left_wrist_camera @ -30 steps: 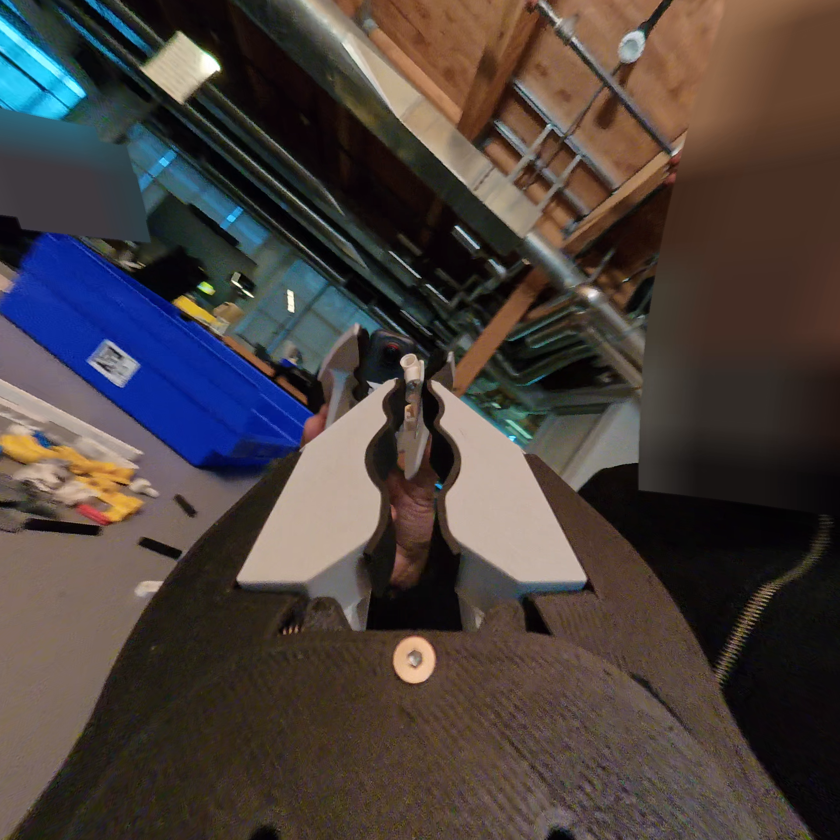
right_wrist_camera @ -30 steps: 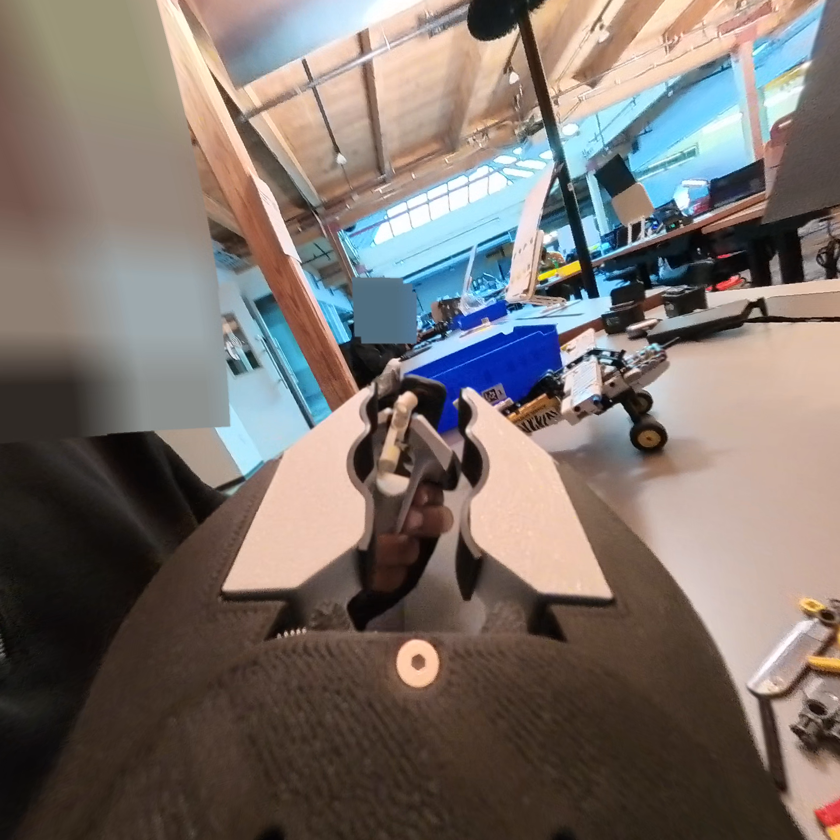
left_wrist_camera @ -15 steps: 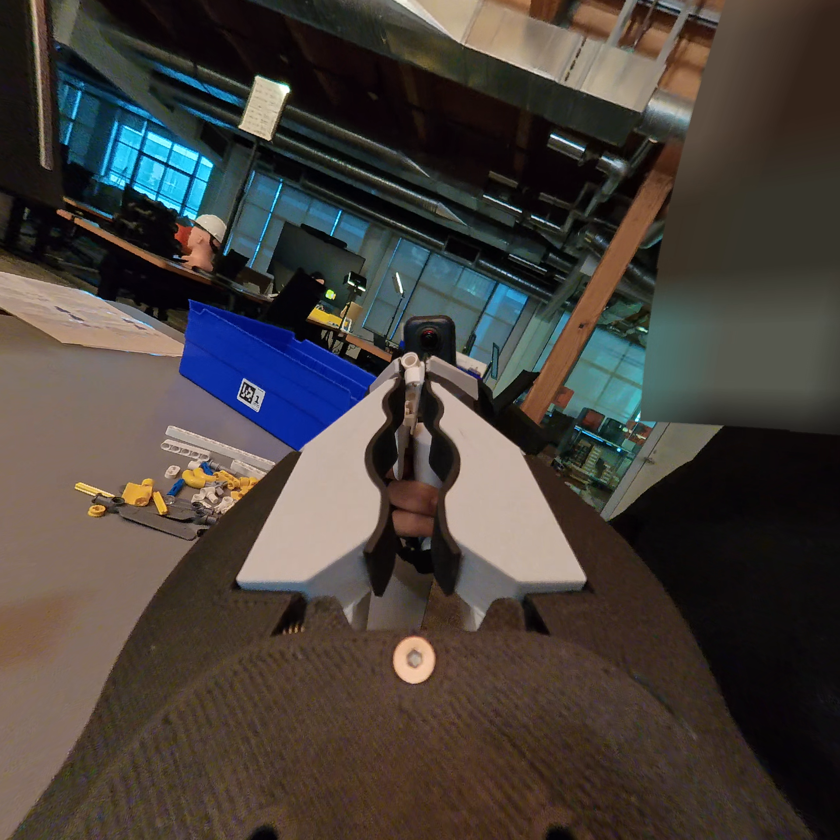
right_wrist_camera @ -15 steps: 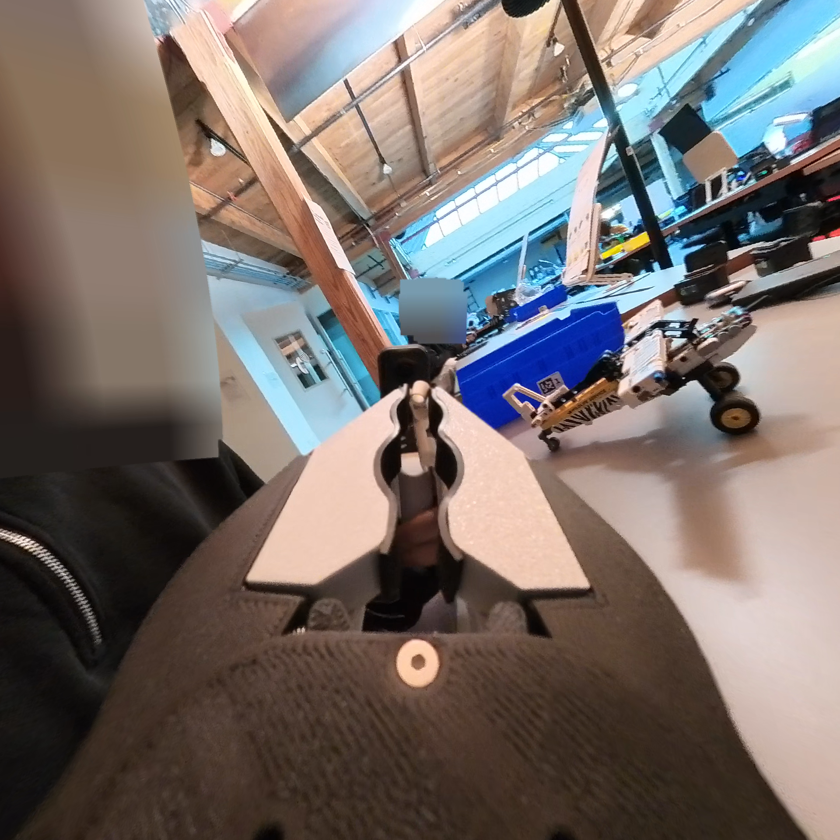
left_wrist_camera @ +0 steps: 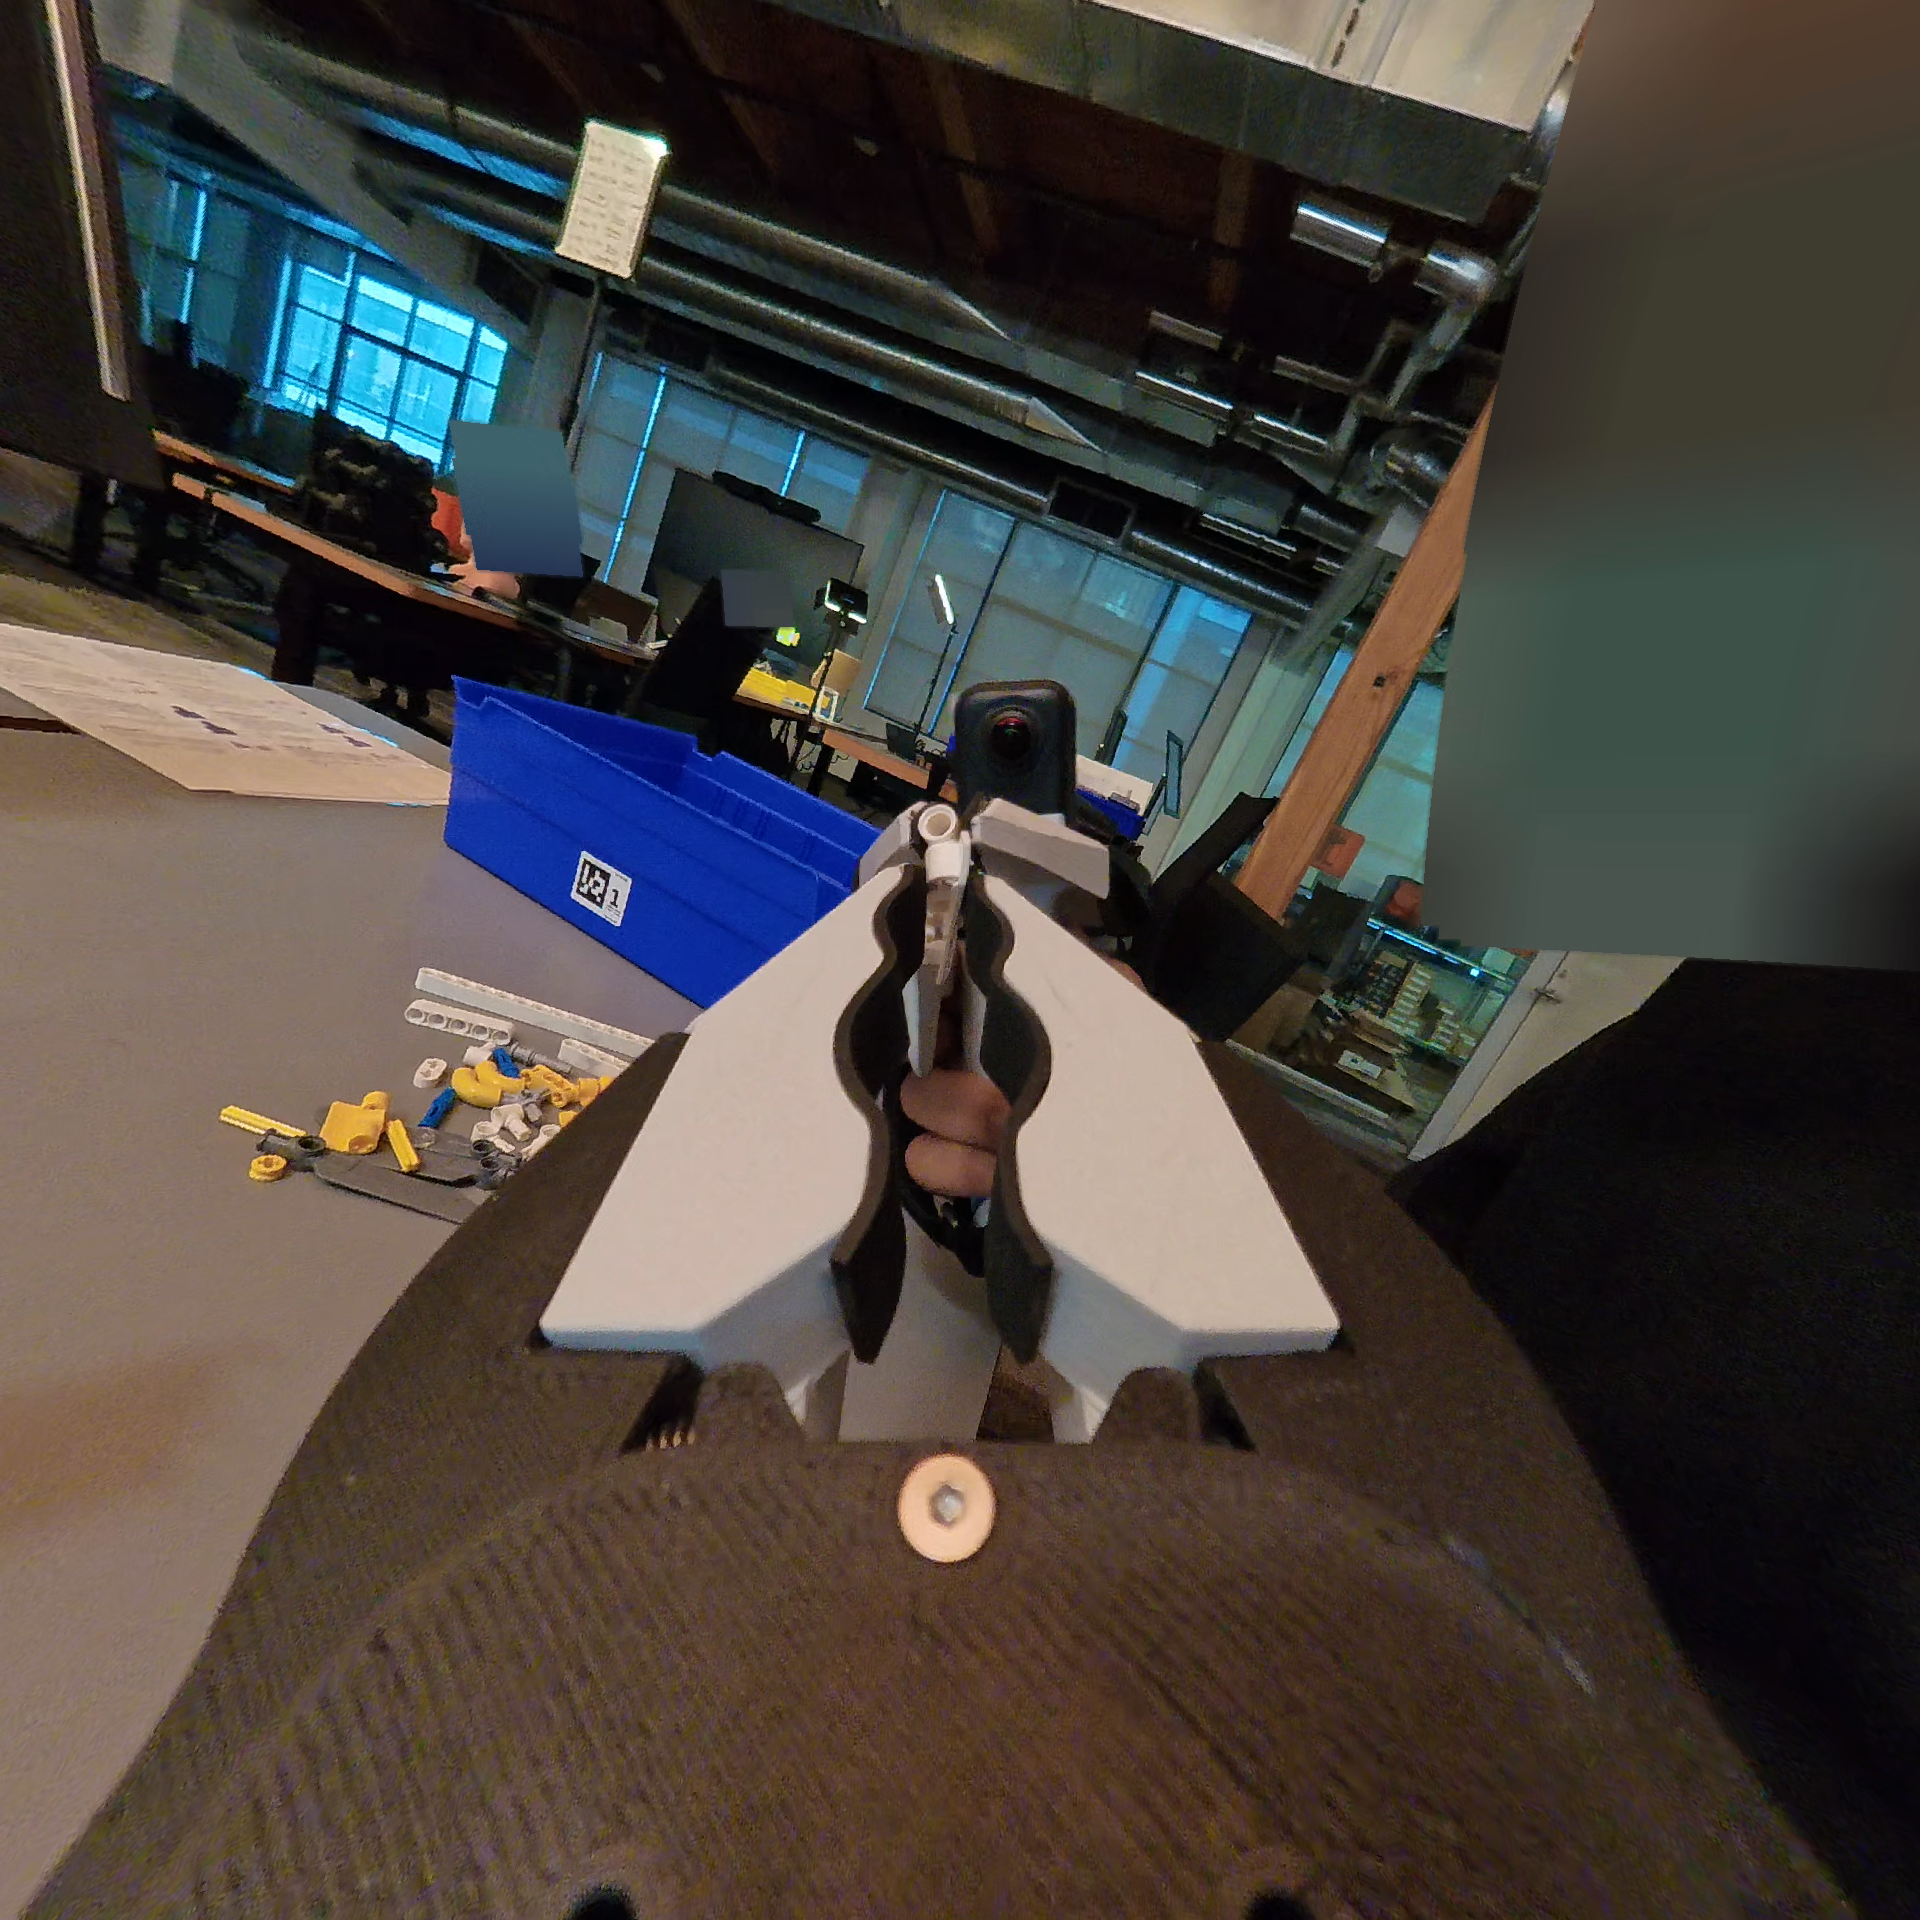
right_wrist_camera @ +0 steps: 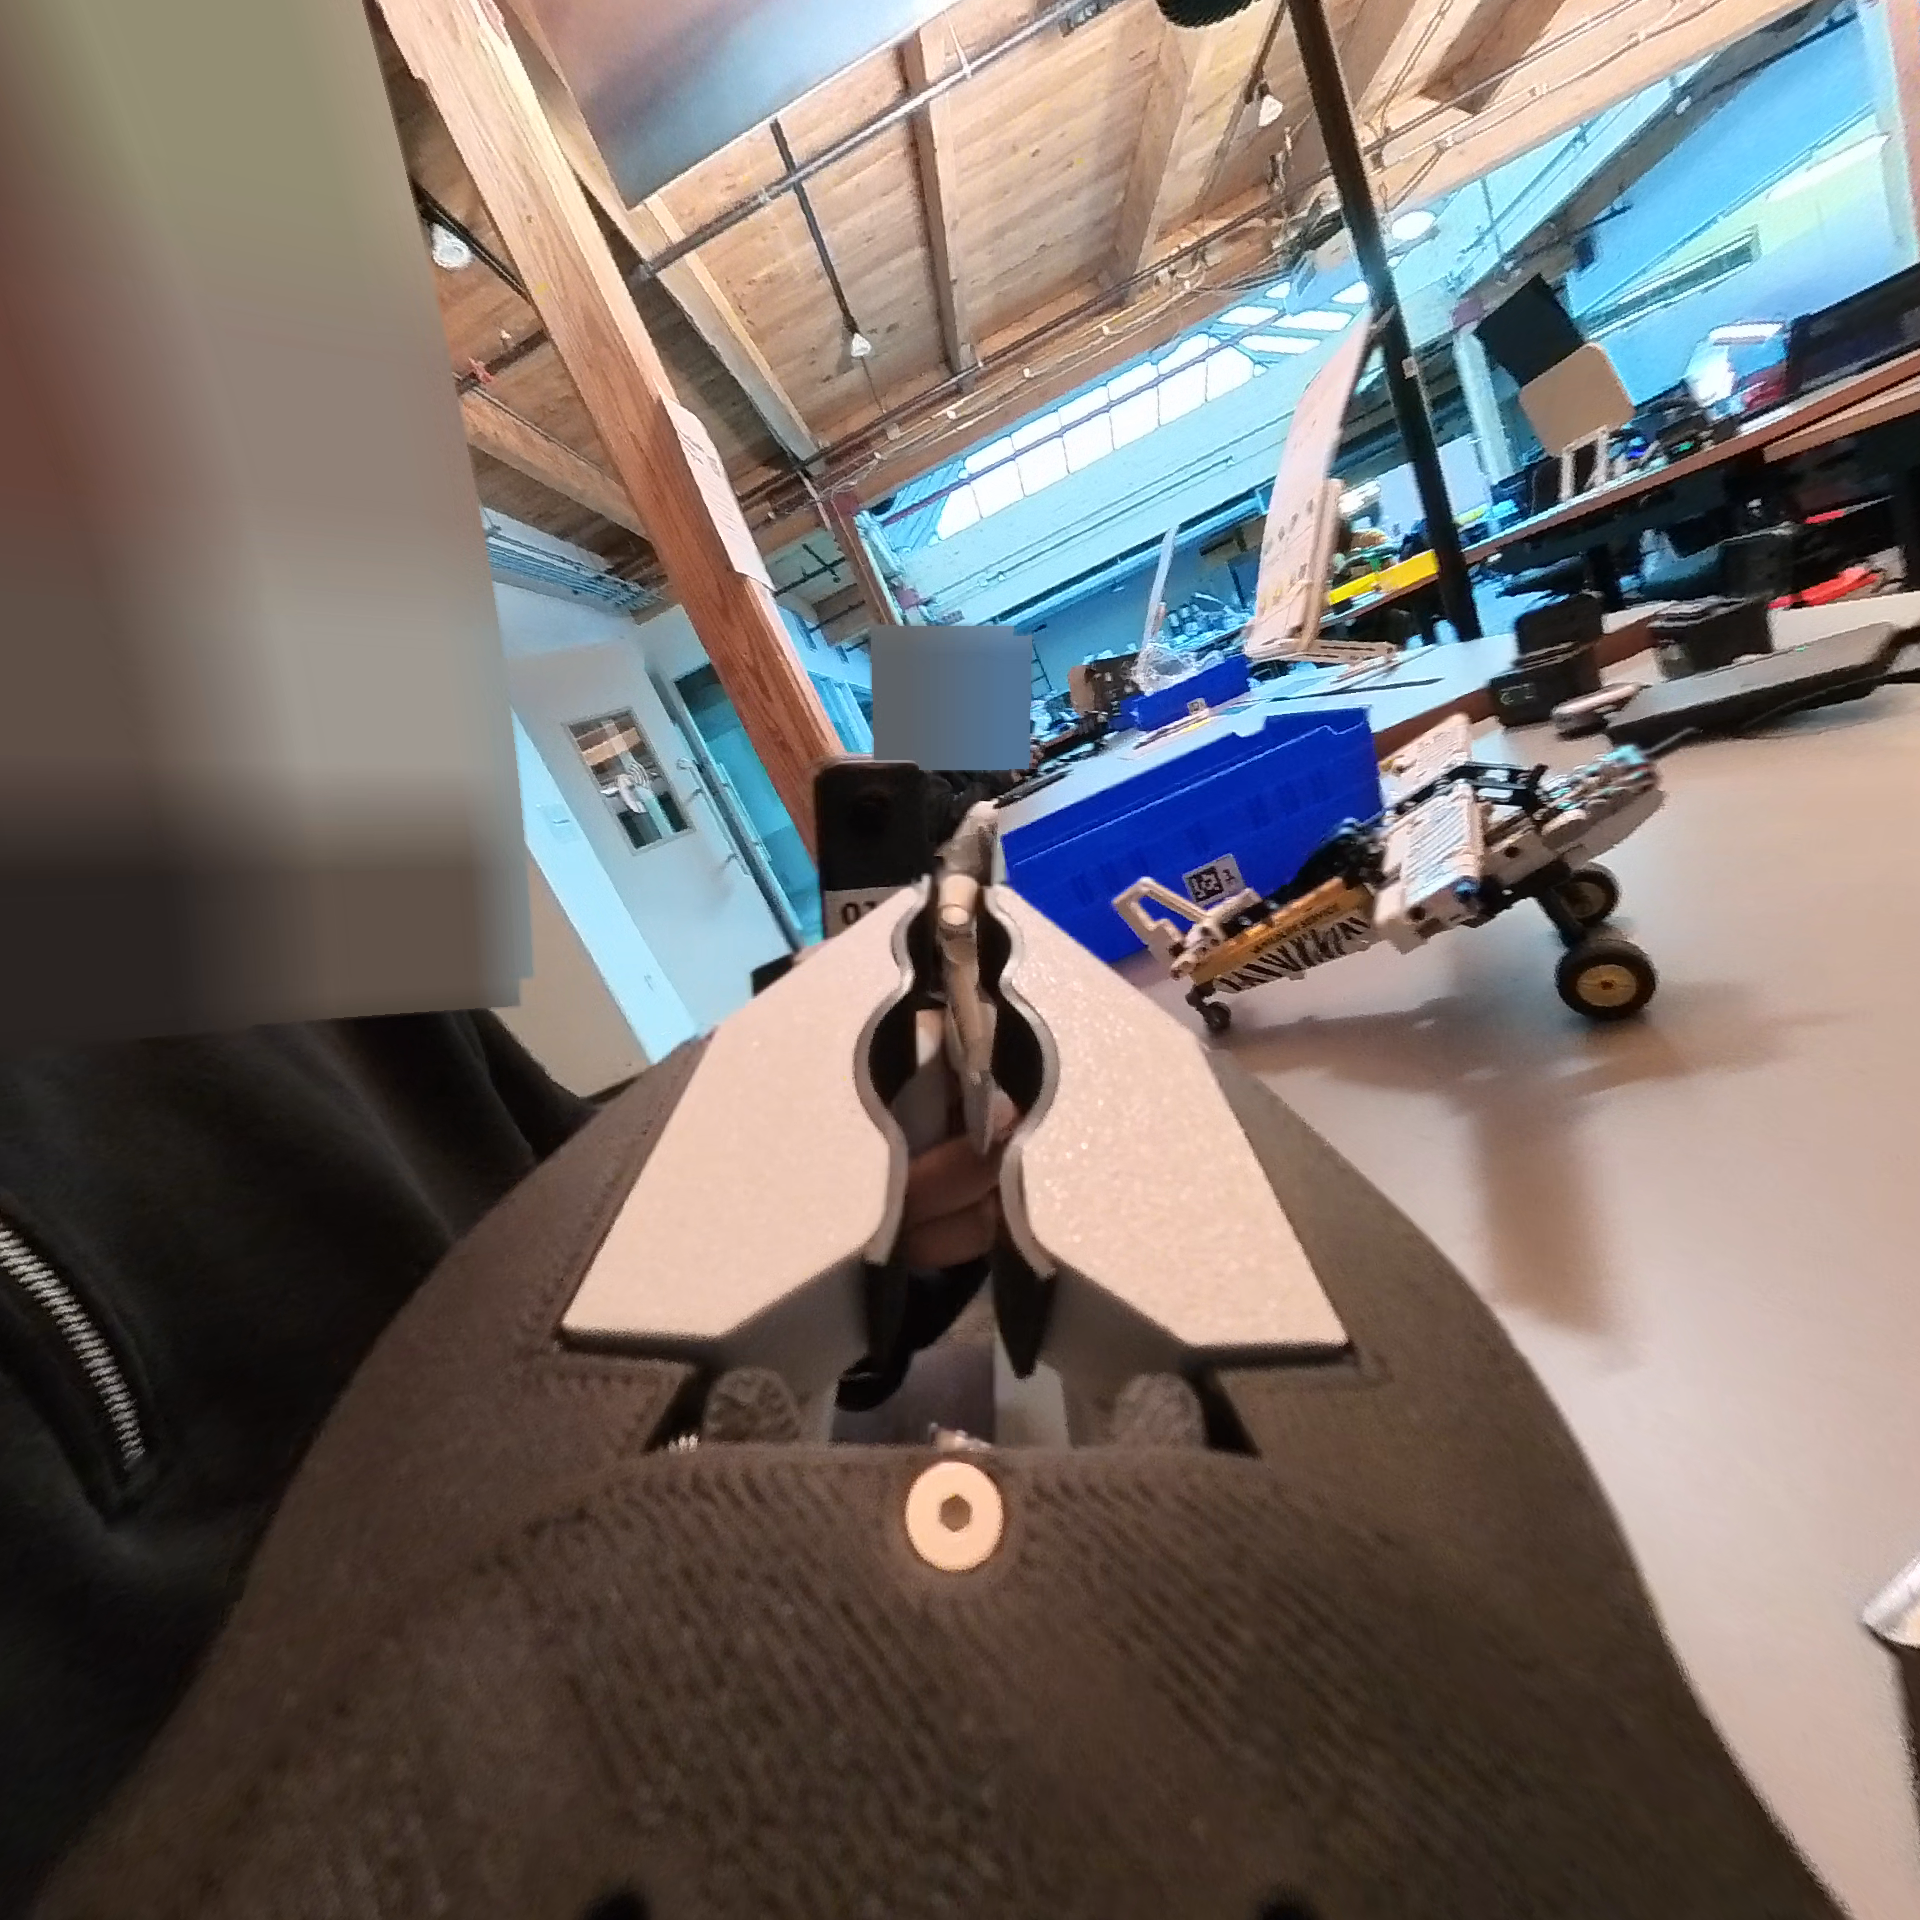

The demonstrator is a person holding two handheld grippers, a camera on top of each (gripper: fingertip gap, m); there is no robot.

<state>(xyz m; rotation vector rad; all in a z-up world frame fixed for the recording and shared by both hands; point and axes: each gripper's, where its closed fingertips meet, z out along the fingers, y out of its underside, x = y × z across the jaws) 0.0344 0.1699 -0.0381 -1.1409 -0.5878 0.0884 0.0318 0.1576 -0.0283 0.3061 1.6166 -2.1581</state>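
I hold two claws, raised above the grey table (left_wrist_camera: 156, 1039) and turned toward each other; my left claw (left_wrist_camera: 948, 883) is pressed almost together and it pinches a small white plastic piece (left_wrist_camera: 940, 847), a thin building-toy beam with a round hole at its top end, which stands up out of the fingertips; my right claw (right_wrist_camera: 961, 914) is also nearly pressed together, and the same kind of thin white piece (right_wrist_camera: 958, 925) sits between its fingers, so I judge that both claws grip one small piece from two sides, though I cannot tell exactly where one grip ends and the other begins; the piece is in the air, between the two claws, well above the table; I think it is very light, stiff and smooth, so it can slip or turn in the pads if I press weakly, and it is best to hold it on the flat sides near the middle, not on the round end; on the table to my left lies a heap of small yellow, blue and white parts (left_wrist_camera: 416, 1112), behind it a blue bin (left_wrist_camera: 623, 831); to my right stands a toy vehicle with wheels (right_wrist_camera: 1455, 883) beside another blue bin (right_wrist_camera: 1195, 831).
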